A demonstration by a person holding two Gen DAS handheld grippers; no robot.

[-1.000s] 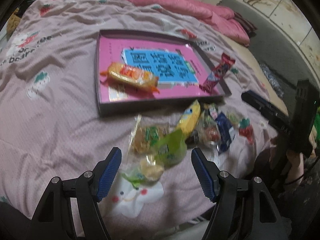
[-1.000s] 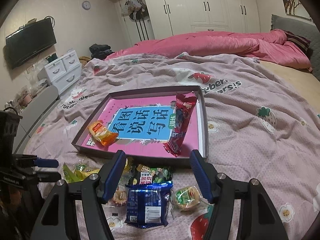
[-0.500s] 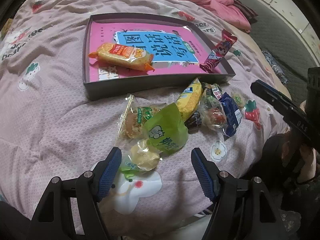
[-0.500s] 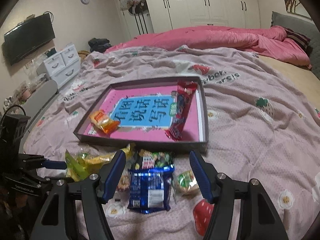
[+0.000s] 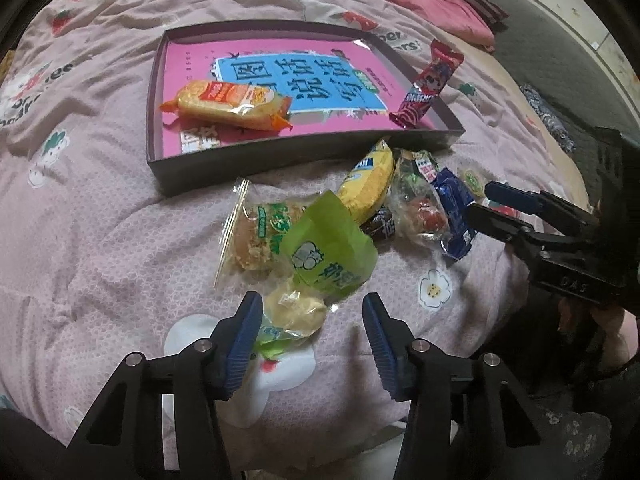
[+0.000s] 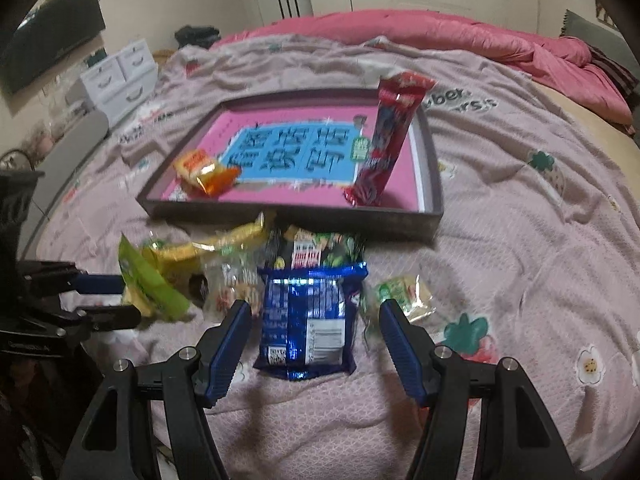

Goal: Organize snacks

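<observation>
The left gripper [image 5: 312,332] has just been narrowing its jaws, now about half open around a pale clear-wrapped snack [image 5: 296,312]; the left pad touches the wrapper, the right stands clear, so nothing is gripped yet. The right gripper [image 6: 316,340], lower than a second ago, stays half open astride a blue packet [image 6: 308,320], untouched. Two snacks lie in the tray [image 5: 280,156] beyond; the pile is still outside.
</observation>
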